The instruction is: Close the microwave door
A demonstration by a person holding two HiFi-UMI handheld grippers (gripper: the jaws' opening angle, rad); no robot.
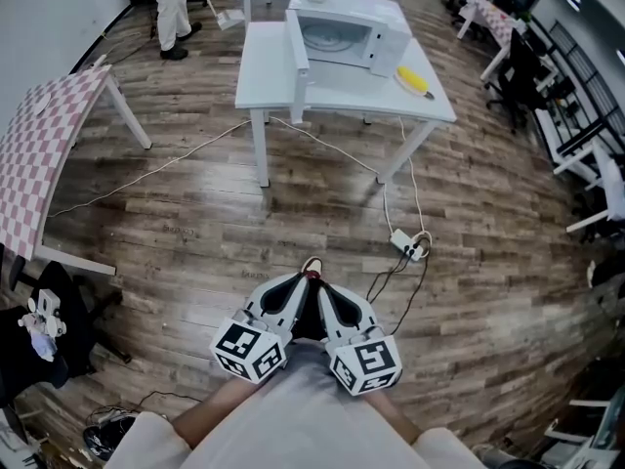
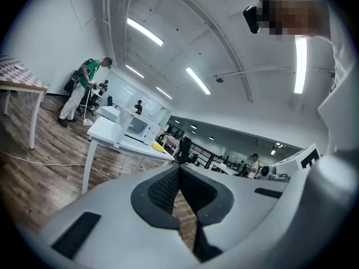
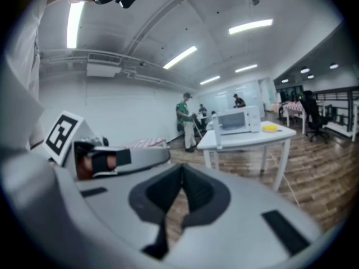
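Not started: microwave [image 1: 352, 29] door [image 1: 297, 52] hangs open on the worktop [image 1: 332, 94], top centre; my left hand-held gripper [image 2: 179, 168] and right hand-held gripper [image 3: 182, 168] are clenched empty, well apart from it.

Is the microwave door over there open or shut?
Open: the door stands swung out, away from the microwave front, and the cavity inside shows.

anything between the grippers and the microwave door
Nothing visible stands in the way. The left gripper and right gripper are far back from the door; between them is open floor, with only a cable and power strip lying flat on it.
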